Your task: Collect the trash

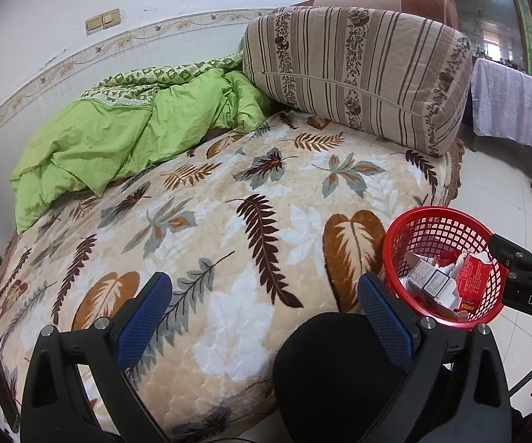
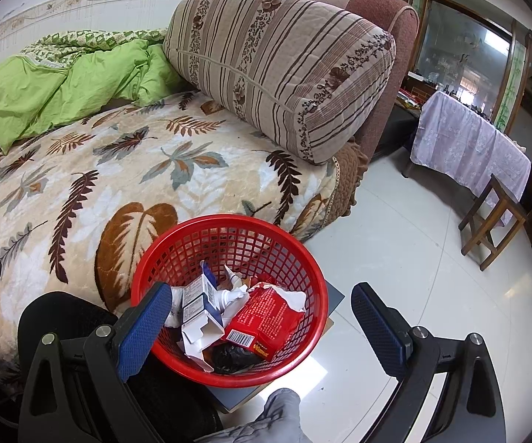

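I keep the red basket point(image 2: 229, 302) beside the bed point(image 1: 229, 199) for easy drops; left gripper point(image 1: 266, 317) and right gripper point(image 2: 262, 325) fingers spread wide, empty.

Pretty clearly someone's home, a lived-in bedroom or sitting room: a bed point(image 1: 229, 221) with a leaf-print blanket, a crumpled green quilt point(image 1: 125, 136), a striped bolster point(image 2: 280, 62) at the headboard, glossy floor tiles point(image 2: 413, 258), and a cloth-covered table point(image 2: 473, 147) with a wooden stool point(image 2: 495, 217) beside it
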The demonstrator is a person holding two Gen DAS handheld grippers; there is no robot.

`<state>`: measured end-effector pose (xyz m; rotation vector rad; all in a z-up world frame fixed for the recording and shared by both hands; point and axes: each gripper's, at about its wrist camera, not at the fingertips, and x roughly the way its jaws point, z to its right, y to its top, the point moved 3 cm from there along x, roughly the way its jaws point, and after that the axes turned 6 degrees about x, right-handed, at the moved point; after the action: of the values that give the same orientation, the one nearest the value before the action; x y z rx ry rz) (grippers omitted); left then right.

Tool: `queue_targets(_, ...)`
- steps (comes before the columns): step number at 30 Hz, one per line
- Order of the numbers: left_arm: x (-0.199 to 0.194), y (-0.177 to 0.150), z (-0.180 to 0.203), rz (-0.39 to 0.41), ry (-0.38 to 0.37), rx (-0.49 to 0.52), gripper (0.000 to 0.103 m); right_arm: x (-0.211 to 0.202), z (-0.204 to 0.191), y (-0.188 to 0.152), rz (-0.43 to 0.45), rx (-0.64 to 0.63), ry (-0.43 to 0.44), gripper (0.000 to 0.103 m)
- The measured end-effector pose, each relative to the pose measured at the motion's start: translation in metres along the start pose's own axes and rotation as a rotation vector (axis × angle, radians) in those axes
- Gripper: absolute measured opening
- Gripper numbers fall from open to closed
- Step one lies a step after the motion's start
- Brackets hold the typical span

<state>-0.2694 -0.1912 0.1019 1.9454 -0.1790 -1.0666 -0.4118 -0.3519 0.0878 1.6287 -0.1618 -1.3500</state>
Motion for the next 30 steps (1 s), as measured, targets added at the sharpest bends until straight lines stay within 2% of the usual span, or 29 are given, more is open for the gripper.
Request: queue_targets(30, -0.0002, -0.0001, 0.001, 0.0, -0.005, 0.0, 0.1, -0.0003, -0.0027, -0.0003, 0.004, -0.005, 0.009, 0.099)
